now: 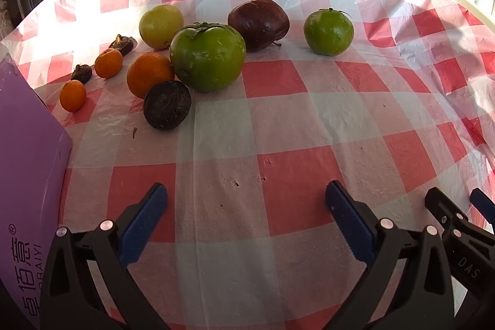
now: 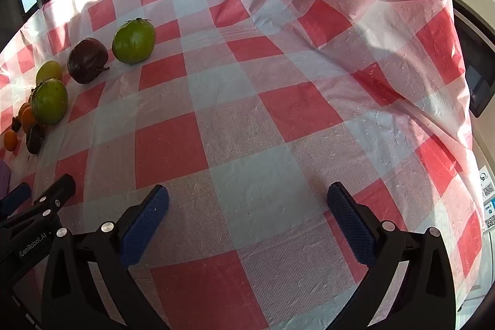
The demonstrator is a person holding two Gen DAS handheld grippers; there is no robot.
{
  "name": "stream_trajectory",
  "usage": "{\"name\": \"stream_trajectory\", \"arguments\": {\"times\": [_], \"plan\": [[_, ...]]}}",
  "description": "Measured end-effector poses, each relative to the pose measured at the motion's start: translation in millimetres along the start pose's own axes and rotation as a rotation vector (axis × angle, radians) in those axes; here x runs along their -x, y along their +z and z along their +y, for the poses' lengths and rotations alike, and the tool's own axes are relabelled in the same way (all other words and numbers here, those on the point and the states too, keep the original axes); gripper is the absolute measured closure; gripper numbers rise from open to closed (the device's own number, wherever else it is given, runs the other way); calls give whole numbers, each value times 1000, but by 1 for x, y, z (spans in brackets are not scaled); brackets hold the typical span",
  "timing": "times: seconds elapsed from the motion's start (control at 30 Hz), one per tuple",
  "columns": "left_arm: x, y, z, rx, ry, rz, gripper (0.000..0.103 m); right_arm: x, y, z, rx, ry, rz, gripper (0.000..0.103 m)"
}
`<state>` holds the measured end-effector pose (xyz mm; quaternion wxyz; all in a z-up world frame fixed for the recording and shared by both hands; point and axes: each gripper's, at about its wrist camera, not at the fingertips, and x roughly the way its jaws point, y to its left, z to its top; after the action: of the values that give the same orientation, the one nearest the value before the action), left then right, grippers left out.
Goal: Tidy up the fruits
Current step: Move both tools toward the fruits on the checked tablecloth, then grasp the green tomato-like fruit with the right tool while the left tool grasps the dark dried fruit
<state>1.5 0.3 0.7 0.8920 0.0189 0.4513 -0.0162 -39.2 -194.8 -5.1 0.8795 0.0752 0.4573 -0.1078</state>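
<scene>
Fruits lie on the red-and-white checked cloth. In the left wrist view: a large green persimmon (image 1: pixel 207 56), a smaller green one (image 1: pixel 328 31) to the right, a dark purple fruit (image 1: pixel 259 23), a yellow-green fruit (image 1: pixel 161 26), a large orange (image 1: pixel 150 79), two small oranges (image 1: pixel 108 63) (image 1: pixel 72 95), a dark round passion fruit (image 1: pixel 167 105) and small dark bits (image 1: pixel 81 73). My left gripper (image 1: pixel 246 200) is open and empty, well short of the fruits. My right gripper (image 2: pixel 247 200) is open and empty; the smaller green persimmon (image 2: pixel 133 41) and purple fruit (image 2: pixel 88 61) lie far left of it.
A purple box (image 1: pixel 27 175) stands at the left edge of the left wrist view. The right gripper's fingers (image 1: pixel 445 212) show at that view's lower right. The cloth (image 2: pixel 402 51) rises in folds at the right and drops off the table edge. Windows lie behind.
</scene>
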Motion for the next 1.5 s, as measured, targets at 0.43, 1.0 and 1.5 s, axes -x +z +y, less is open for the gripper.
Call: {"name": "stream_trajectory", "arguments": {"times": [0.43,1.0,1.5], "plan": [[1,-1,0,0,0,0,1,-3,-1,0,2,-2,0,4],[-7,10,18,55,35,34,1,-22,20,10,90,54,65,4],[-40,54,77,201,139,17,5,-99,126,106,362,250,46,5]]}}
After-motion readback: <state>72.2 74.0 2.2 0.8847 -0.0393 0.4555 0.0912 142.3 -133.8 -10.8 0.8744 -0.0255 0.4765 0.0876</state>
